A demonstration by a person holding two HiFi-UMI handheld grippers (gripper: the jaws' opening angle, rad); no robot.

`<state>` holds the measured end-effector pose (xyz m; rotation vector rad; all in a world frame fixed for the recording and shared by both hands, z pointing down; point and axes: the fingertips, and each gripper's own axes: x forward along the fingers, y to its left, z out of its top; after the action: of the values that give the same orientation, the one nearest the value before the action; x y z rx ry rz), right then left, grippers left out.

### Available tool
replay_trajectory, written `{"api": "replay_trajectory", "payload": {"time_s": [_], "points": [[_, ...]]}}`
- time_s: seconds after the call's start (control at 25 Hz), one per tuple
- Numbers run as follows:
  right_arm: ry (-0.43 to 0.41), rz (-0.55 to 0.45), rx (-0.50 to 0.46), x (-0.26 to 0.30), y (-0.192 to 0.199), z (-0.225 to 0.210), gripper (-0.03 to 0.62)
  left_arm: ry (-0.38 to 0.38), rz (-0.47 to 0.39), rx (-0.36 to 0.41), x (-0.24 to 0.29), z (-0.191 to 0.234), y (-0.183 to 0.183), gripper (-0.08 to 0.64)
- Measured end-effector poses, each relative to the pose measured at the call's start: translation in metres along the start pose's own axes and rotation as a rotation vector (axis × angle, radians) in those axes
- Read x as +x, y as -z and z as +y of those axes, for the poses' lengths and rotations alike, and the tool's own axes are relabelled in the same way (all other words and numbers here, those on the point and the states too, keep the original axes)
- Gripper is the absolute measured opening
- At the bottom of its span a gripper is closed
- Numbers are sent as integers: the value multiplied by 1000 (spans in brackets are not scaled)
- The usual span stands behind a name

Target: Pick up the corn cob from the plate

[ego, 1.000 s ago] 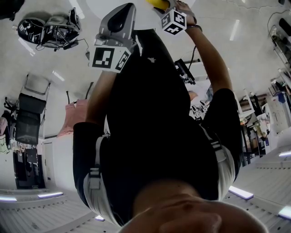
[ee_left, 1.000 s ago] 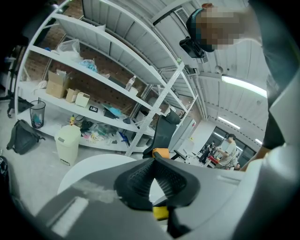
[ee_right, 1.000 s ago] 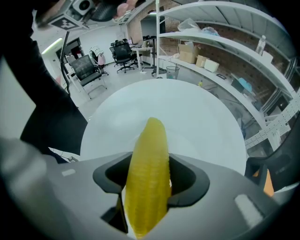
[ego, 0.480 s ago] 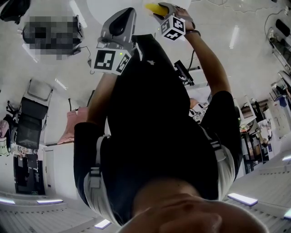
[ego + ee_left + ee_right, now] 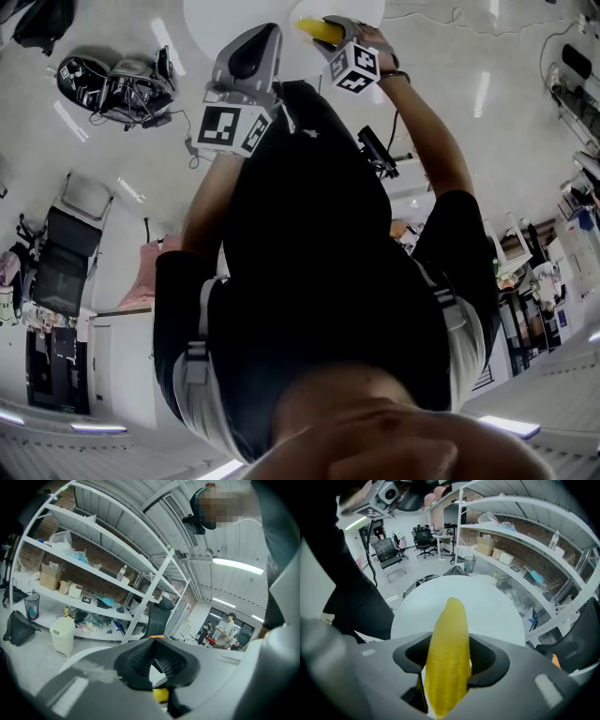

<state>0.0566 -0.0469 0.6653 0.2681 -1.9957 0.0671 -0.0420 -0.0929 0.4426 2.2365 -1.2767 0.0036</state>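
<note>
Right gripper view shows the yellow, tapered corn cob (image 5: pixel 451 634) with fine rows of kernels running along its length and a rounded, narrower tip pointing away from the camera. It stands lengthwise between the two dark pads of the right gripper (image 5: pixel 449 663), which press on its sides, one on each flank, so this claw is clenched on the cob. The cob's thick end fills the gap near the camera and its tip reaches well past the pads, seen against the white round surface (image 5: pixel 497 611) beyond it. Whether the tip touches that surface cannot be told.

In the head view the same cob (image 5: pixel 317 29) shows as a short yellow piece sticking out of the right gripper at the upper edge, just beside that gripper's black-and-white marker cube (image 5: pixel 354 67) and over the pale round surface.

The left gripper (image 5: pixel 153 654) has its two black ribbed pads drawn together at their far ends, with nothing between them. A small yellow patch shows low in that view, below the pads. Its own marker cube (image 5: pixel 230 127) is seen in the head view, to the left of the cob and apart from it.

Counted: one corn cob, two grippers, two marker cubes, one white round surface.
</note>
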Motion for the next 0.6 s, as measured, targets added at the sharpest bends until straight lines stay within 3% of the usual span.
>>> {"api": "replay_trajectory", "payload": {"time_s": [0.6], "points": [[71, -61, -26, -55, -20, -8, 241, 18, -92, 68, -16, -37, -37, 3]]}}
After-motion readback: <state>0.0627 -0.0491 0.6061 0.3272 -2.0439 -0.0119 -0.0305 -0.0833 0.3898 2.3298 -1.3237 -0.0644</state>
